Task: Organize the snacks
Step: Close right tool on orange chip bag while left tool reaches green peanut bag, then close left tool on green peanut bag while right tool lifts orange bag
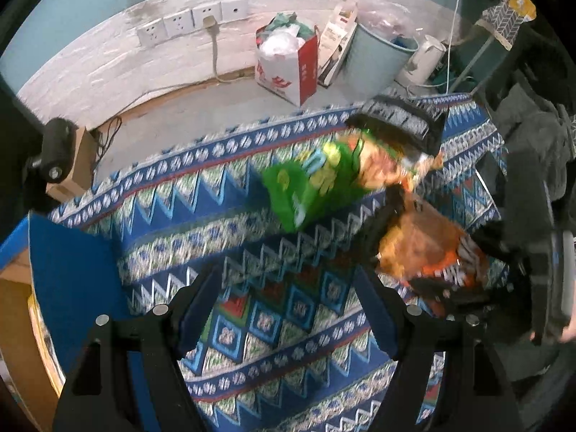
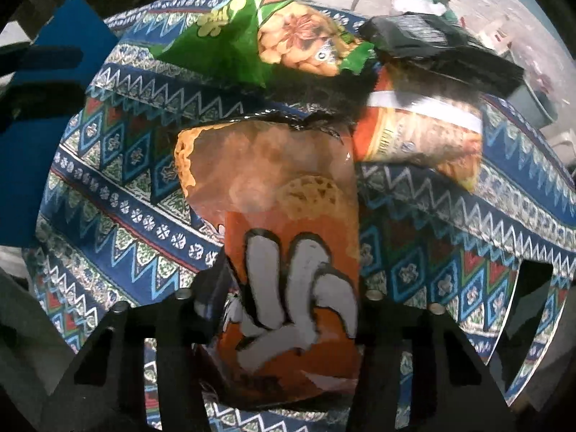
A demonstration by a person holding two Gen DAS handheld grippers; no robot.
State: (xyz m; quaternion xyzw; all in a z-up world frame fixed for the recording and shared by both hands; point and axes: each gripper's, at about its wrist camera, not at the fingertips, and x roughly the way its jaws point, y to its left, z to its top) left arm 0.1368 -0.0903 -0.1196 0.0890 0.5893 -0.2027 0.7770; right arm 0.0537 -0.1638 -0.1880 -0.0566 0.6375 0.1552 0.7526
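- The right tool (image 2: 288,309) has its two fingers closed in on the lower end of the orange snack bag (image 2: 284,252); the bag fills the gap between them, so I judge it gripped, though the right finger is mostly hidden behind the bag.
- The orange snack bag's long axis runs from 6 o'clock to 12 o'clock in the right wrist view, straight out along the tool's fingers, its far end toward the other packets.
- At 12 o'clock from that bag lies the green snack bag (image 2: 252,36), long axis slanting from 10 to 4 o'clock. At 2 o'clock is a red-and-white packet (image 2: 421,133), partly under a black packet (image 2: 442,50).
- All of them rest on the patterned cloth (image 2: 118,180) over the surface.
- The left tool (image 1: 288,309) stands wide open with nothing between its fingers, over bare cloth (image 1: 180,223).
- From the left tool the green snack bag (image 1: 309,183) lies near, at 12 o'clock; the orange snack bag (image 1: 428,252) is at 2 o'clock, beside the right-hand rig.
- Judgement: the left tool is the free one and nearer the green bag; the right tool's bag would be set down next.
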